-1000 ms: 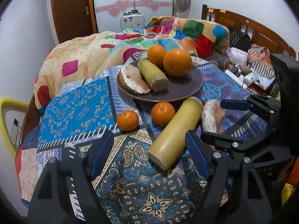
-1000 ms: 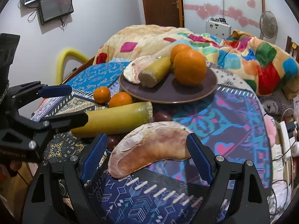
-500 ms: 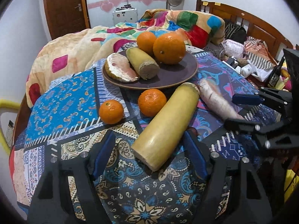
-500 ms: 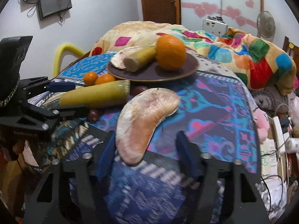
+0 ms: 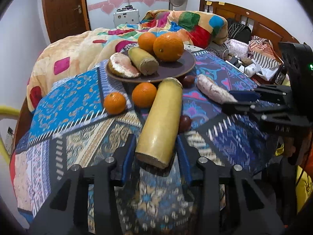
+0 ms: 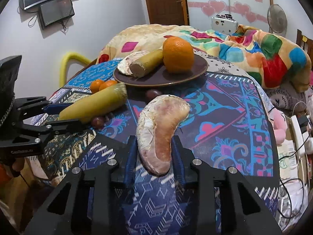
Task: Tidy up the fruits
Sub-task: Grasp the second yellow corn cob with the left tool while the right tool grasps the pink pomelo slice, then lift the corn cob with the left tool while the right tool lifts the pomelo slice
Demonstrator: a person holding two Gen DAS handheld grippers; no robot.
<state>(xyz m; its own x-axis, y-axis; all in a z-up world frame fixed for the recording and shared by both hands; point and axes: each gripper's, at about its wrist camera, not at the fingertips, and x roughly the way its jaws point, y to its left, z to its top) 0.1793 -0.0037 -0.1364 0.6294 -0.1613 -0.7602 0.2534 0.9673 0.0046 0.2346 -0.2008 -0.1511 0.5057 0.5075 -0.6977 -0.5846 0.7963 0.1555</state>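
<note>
Bedroom, patterned cloth (image 5: 74,105); left gripper (image 5: 156,152) grasping sugarcane (image 5: 162,121), right gripper (image 6: 154,156) grasping pomelo wedge (image 6: 160,129)

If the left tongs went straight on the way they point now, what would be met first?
The left tongs are shut on the long yellow stick, whose far end points at the plate. The plate rim looks first in line, though depth is unclear.
</note>
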